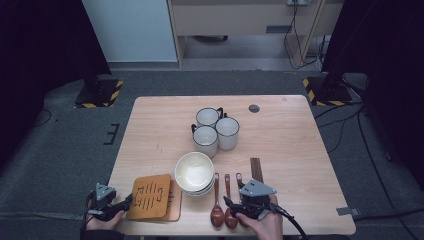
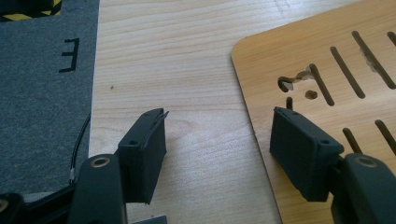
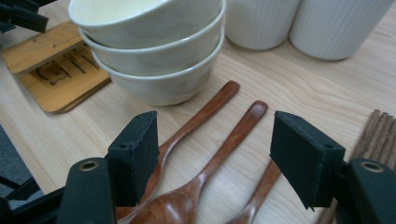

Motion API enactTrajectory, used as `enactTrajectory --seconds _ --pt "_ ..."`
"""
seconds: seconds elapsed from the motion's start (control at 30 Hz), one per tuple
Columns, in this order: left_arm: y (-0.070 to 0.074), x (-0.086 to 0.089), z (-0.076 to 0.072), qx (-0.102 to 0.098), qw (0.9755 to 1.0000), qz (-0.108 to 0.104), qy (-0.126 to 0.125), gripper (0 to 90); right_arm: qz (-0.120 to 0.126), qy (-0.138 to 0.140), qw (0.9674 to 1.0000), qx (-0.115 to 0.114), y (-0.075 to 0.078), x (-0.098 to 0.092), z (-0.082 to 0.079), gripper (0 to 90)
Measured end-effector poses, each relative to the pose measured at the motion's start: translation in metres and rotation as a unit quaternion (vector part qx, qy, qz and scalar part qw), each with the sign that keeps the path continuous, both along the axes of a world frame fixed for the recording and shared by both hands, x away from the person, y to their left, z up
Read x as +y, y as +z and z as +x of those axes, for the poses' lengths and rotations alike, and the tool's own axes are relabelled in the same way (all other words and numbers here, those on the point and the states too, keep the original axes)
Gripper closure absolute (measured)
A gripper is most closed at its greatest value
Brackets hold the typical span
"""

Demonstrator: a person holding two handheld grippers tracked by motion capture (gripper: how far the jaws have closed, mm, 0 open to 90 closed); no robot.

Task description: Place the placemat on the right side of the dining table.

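Right gripper [image 3: 212, 156] is part open and has hold of nothing. Its jaws stand over the middle wooden spoon [image 3: 219, 158], one on either side, with air between pads and wood. That spoon lies straight ahead of me and under the jaws: bowl end nearest me, handle running away toward the stacked bowls [image 3: 154, 51]. Its long axis runs roughly along my line of sight, across the gap between the jaws, so closing would pinch the handle from both sides. Judgement: I need to come down further before the pads can bite.

Left neighbour spoon [image 3: 196, 119] passes close under my left jaw; right neighbour spoon [image 3: 259, 191] lies just inside my right jaw. The three lie near together, so there is a risk of catching two. The right hand [image 1: 262, 222] is the nearer one to the spoons; the left is well apart from them.

Left gripper [image 2: 217, 149] is about half open and empty. It sits at the near left edge of the bench [image 2: 187, 56], with one jaw over bare bench and the other over the corner of the slotted wooden trivet [image 2: 336, 84].

Materials: the spoons are dark reddish wood, smooth and glossy, with slim handles and oval bowls. The bowls are off-white glazed ceramic, three nested. The ribbed white mugs [image 3: 299, 23] stand beyond them. Dark chopsticks [image 3: 378, 130] lie to my right. The trivet is pale flat board with rounded corners.
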State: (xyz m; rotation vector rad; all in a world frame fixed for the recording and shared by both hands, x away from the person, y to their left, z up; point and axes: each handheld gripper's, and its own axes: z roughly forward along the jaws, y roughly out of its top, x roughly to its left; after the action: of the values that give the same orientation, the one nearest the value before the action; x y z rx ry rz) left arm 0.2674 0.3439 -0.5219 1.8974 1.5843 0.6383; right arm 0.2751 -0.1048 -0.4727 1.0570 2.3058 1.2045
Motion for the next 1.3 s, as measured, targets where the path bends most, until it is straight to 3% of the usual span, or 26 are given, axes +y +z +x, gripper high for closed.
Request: enactTrajectory --seconds 0.23,0.4,1.3 --pt "0.000 0.000 0.000 0.000 1.0000 -0.001 0.001 36.0 0.007 0.010 0.9999 0.000 0.000 0.014 -0.005 32.6" --pt "0.000 0.000 0.000 -0.001 1.0000 -0.002 0.000 36.7 0.025 0.018 0.9995 0.012 -0.009 0.028 -0.010 32.7" --pt "-0.001 0.000 -0.001 -0.004 1.0000 -0.002 -0.001 37.4 0.049 0.053 0.9969 0.030 -0.033 0.082 -0.023 34.1"
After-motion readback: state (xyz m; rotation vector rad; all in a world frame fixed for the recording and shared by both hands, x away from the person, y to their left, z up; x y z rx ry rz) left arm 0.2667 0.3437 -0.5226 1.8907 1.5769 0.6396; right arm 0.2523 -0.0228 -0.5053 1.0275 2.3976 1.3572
